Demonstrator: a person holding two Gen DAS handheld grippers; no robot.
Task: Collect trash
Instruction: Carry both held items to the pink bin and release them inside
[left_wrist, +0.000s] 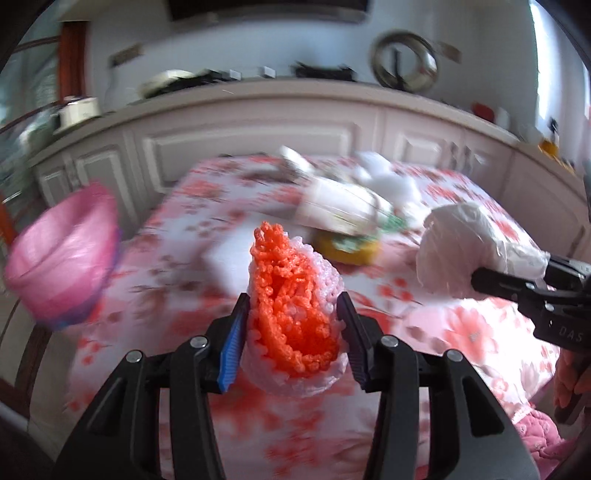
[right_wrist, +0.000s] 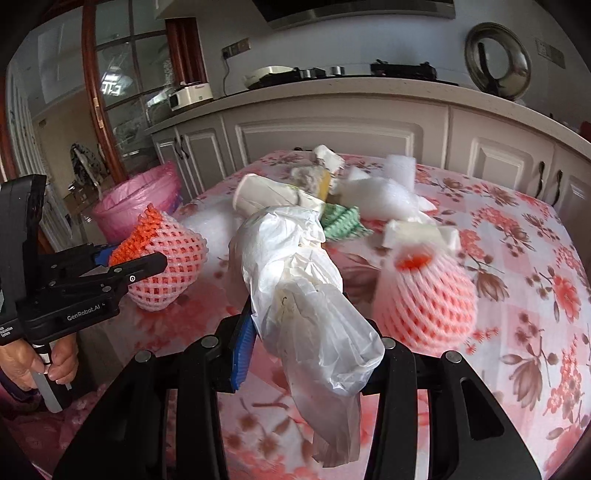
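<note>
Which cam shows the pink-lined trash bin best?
Right wrist: the pink-lined bin is sharp, standing past the table's left edge, though the foam net hides its lower part. Left wrist shows the bin whole but motion-blurred at frame left.

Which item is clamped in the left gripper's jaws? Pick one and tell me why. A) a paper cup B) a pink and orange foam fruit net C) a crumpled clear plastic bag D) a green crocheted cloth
B: the left gripper has its jaws pressed on both sides of the pink and orange foam fruit net, while the crumpled plastic bag sits in the right gripper.
</note>
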